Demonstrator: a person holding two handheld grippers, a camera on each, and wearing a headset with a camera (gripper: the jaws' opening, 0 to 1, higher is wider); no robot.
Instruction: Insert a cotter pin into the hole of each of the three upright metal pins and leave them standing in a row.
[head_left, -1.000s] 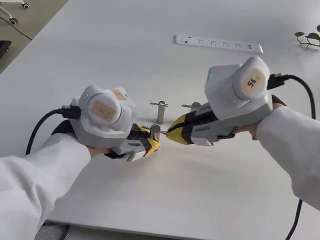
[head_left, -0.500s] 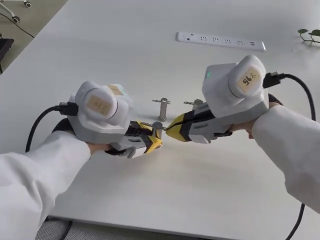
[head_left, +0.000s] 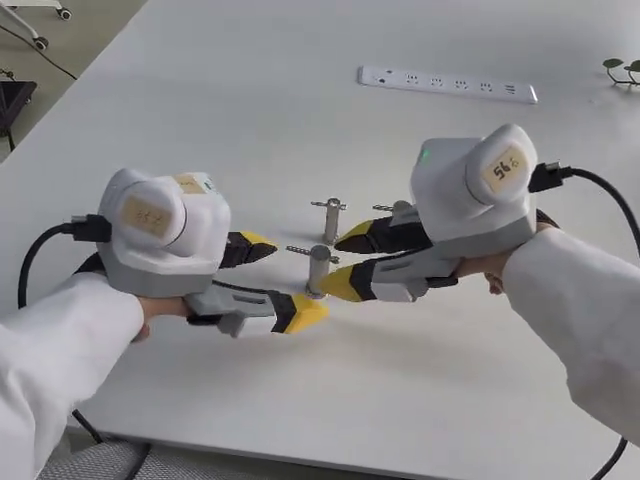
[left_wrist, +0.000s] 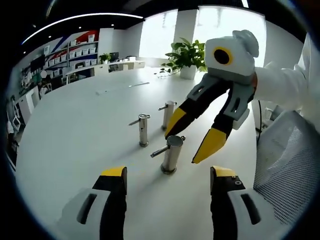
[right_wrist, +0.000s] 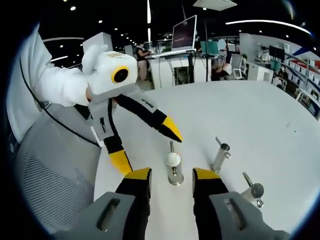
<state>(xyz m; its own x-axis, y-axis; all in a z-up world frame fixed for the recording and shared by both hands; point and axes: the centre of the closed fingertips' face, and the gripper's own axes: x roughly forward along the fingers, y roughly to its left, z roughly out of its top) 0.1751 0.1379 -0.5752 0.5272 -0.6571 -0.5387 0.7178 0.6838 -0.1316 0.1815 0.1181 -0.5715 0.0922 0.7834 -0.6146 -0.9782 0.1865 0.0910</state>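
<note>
Head view: the left hand-held gripper (head_left: 290, 277) and the right hand-held gripper (head_left: 333, 267), both spread, flank the nearest pin (head_left: 318, 270), which stands upright on the white surface (head_left: 250, 120).

Left gripper view: a cotter pin (left_wrist: 159, 151) crosses the nearest pin. Two farther pins (left_wrist: 143, 130) stand beyond it.

Right gripper view: the nearest pin stands just ahead of the spread jaws.

My head view is bright and evenly lit; the white table (head_left: 300, 110) throws back a soft, diffuse light with no hard glare; my left gripper (head_left: 286, 278) and right gripper (head_left: 335, 265) cast only faint, blurred shadows on it; focus is crisp across the middle. In my left gripper view daylight comes through tall windows (left_wrist: 230, 27) at the far end, blown out to white; a curved light strip (left_wrist: 80, 18) glows overhead; straight lines bow toward the edges. In my right gripper view the room behind is dim, dotted with small ceiling lamps (right_wrist: 72, 8); the table is bright; the nearest metal pin (right_wrist: 173, 161) carries a pale sheen on its head.
</note>
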